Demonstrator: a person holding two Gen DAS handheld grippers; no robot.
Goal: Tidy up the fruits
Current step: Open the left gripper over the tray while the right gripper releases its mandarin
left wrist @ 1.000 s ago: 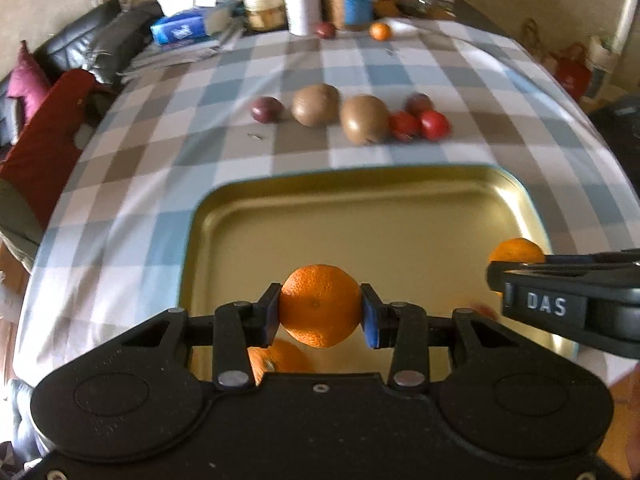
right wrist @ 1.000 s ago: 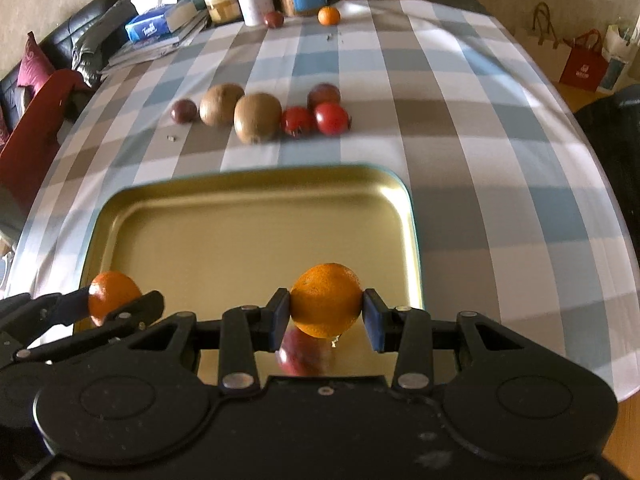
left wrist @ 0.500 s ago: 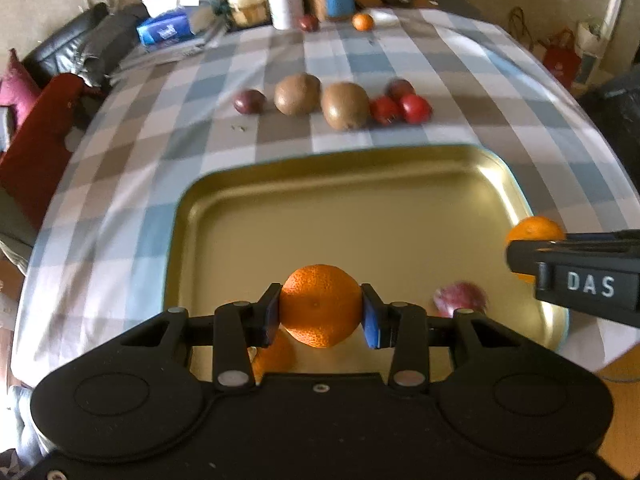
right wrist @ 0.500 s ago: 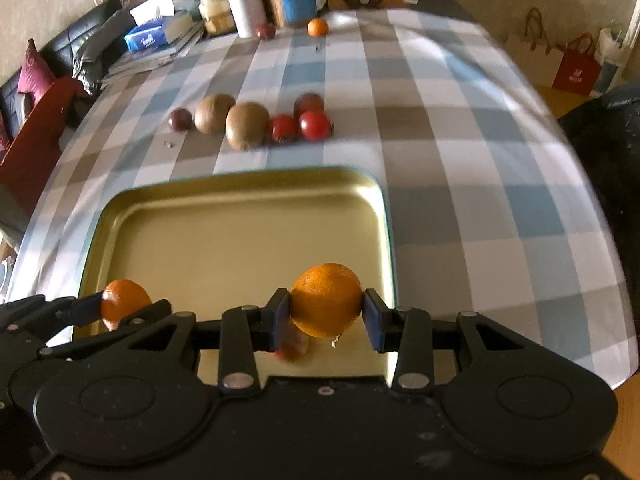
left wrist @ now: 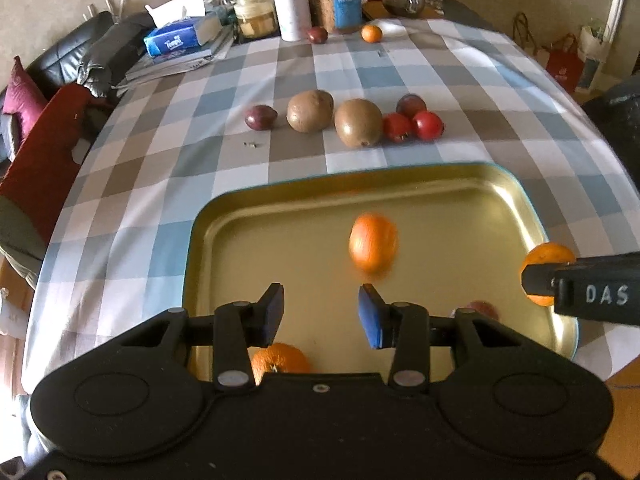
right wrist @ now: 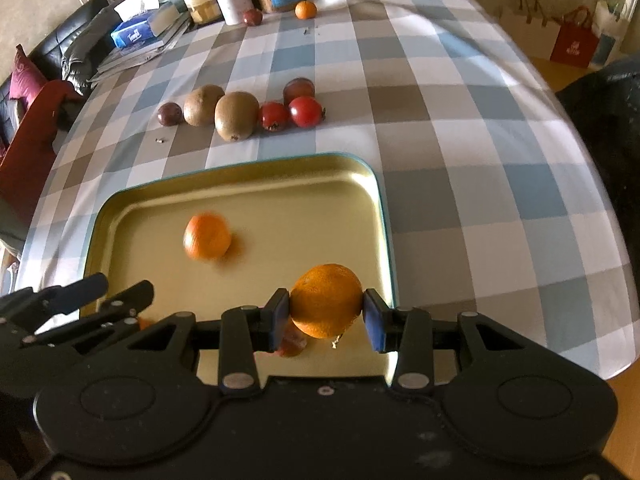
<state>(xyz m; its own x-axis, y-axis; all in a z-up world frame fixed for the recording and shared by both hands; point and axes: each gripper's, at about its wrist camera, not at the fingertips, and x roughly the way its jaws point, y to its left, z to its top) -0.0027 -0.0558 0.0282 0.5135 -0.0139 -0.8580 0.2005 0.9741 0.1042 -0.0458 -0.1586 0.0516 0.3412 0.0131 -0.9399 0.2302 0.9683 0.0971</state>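
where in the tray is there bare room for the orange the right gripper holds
Far half of the tray is bare, between its far rim and the loose orange. The near edge is crowded: another orange and a reddish fruit under the right gripper and its orange.

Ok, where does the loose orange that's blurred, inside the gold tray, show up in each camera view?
Left wrist: the blurred orange sits mid-frame in the gold tray, just beyond the open left hand-held gripper.
Right wrist: the same orange is left of centre, in the tray's left half.
Shared landmark: the larger kiwi on the tablecloth behind the tray.
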